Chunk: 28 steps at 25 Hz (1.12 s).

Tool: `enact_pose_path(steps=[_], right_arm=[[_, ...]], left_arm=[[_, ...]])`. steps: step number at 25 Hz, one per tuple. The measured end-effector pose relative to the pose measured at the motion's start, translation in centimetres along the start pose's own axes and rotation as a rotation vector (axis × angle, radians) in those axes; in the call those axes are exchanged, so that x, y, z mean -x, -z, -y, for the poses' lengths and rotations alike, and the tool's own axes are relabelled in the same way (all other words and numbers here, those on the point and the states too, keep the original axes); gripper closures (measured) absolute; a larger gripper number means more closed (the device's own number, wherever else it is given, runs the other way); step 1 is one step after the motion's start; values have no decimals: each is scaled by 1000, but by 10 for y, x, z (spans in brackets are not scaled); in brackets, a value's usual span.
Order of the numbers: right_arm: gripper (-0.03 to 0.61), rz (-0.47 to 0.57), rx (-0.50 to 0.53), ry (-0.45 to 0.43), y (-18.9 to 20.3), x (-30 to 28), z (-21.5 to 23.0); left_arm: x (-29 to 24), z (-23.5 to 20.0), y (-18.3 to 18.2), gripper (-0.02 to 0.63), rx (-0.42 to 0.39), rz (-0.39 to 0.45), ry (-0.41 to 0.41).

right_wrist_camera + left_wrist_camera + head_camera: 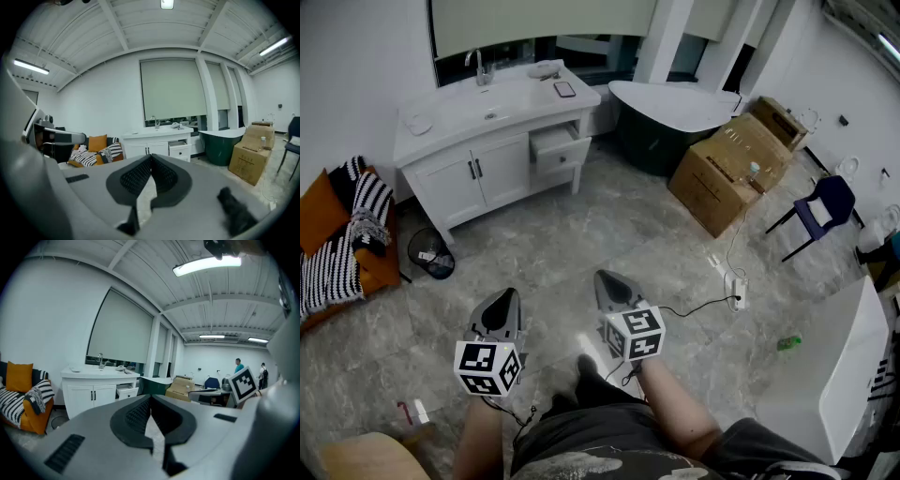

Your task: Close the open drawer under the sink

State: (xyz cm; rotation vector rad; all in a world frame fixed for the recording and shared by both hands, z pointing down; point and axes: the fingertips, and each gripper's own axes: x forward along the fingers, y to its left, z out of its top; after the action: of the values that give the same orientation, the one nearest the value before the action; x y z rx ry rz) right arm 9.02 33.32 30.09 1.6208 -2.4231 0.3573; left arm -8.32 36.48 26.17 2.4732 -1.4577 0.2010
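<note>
A white sink cabinet (487, 141) stands against the far wall, several steps away from me. Its top right drawer (558, 145) is pulled out; the same open drawer (126, 391) shows in the left gripper view, and the drawer (180, 149) also appears in the right gripper view. My left gripper (502, 302) and right gripper (609, 281) are held low over the floor, side by side, both pointing toward the cabinet. The jaws of both meet at their tips with nothing between them.
A striped and orange cushioned seat (337, 244) and a black bin (429, 253) are left of the cabinet. A dark green bathtub (675, 112) and cardboard boxes (727, 169) stand to the right, with a blue chair (825, 206). A power strip (736, 289) and cable lie on the floor.
</note>
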Motion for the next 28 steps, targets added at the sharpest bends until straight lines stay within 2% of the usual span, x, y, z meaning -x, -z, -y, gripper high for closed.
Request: enact_pose_path(steps=[10,17,22,28], right_arm=[[554,0,6,24,7,15,-7],[554,-3,-4,21,13,14,-16],[552,16,158,-16,5,9,-35],[551,2,34,-9,19,-27,-5]], left_arm=[[10,-8,11,598,-24,-7,-34],[16,-5,20,598,-30,-31,-13],[15,-8,27,598,-33,-37,17],[-12,-26,30,598,-21,-54,-11]])
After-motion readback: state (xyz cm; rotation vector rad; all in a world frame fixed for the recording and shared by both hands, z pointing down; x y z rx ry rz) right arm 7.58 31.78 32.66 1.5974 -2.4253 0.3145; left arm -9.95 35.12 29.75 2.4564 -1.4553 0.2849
